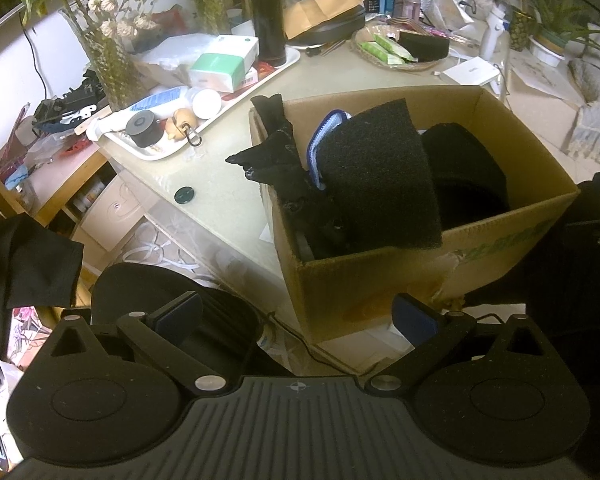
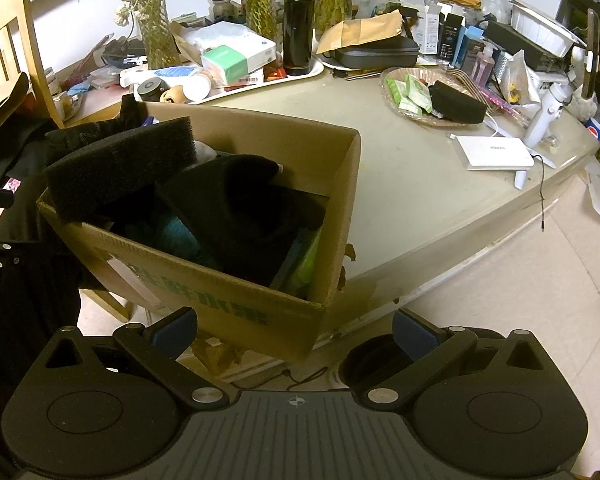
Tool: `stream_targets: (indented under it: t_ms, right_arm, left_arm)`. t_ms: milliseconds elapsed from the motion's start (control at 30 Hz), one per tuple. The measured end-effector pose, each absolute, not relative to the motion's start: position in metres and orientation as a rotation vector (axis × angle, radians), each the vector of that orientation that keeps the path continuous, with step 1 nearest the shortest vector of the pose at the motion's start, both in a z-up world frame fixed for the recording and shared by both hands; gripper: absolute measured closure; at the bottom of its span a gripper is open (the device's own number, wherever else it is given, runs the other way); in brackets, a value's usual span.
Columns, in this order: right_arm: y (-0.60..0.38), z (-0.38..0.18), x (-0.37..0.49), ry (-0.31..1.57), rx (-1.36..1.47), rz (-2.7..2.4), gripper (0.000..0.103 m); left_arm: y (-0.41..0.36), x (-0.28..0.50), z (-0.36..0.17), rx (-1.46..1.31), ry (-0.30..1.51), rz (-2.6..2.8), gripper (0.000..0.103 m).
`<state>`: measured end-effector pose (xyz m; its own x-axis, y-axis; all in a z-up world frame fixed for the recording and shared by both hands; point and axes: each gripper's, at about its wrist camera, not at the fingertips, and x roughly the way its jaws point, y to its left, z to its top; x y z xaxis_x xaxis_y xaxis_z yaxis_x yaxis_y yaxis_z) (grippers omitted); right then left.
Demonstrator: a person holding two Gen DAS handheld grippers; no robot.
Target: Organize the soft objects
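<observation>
Both my tongs hang back from the box w/ nothing in them: left tongs (image 1: 296, 316) spread wide, right tongs (image 2: 294, 330) likewise wide apart, blue pads bare.

Cardboard box (image 1: 500, 240) sits at the near edge of the surface (image 2: 420, 208), one corner poking past it. It's already stuffed w/ soft stuff: a black foam slab (image 1: 380, 176) leaning up and out over the near wall, a blue-edged cloth (image 1: 328, 136) tucked behind it, a black fabric piece (image 1: 276, 160) draped over the far-left wall, and a dark rounded bundle (image 2: 252, 200) deeper in. One more black foam block (image 2: 456, 102) lies in the woven basket (image 2: 392, 76) farther back, well apart from the box — prob. still to be collected, as I judge it.

What could go wrong:
- Foam slab is only propped; a nudge from either tongs could tip it out over the near wall onto the floor.
- Draped fabric hangs mostly outside; a pull on anything next to it may drag it off.
- Box overhangs the edge, so pressing down on the near side could tilt or slide it off.
- Reaching for the basket means crossing clutter; the tall black flask (image 2: 298, 24) on the tray (image 2: 312, 70) looks easy to knock over.
</observation>
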<state>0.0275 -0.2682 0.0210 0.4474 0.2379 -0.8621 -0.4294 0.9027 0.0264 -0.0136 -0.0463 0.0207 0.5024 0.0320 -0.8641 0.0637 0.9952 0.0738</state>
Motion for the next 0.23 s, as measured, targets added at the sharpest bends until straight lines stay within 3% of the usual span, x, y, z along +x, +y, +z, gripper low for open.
stream_targets:
  t_ms: [233]
  right_arm:
    - [-0.2677,0.0206,0.0266,1.028,-0.208,0.417,0.000]
  left_arm:
    - [-0.0433,-0.0167,0.0235,0.061,1.038,-0.041,0.000]
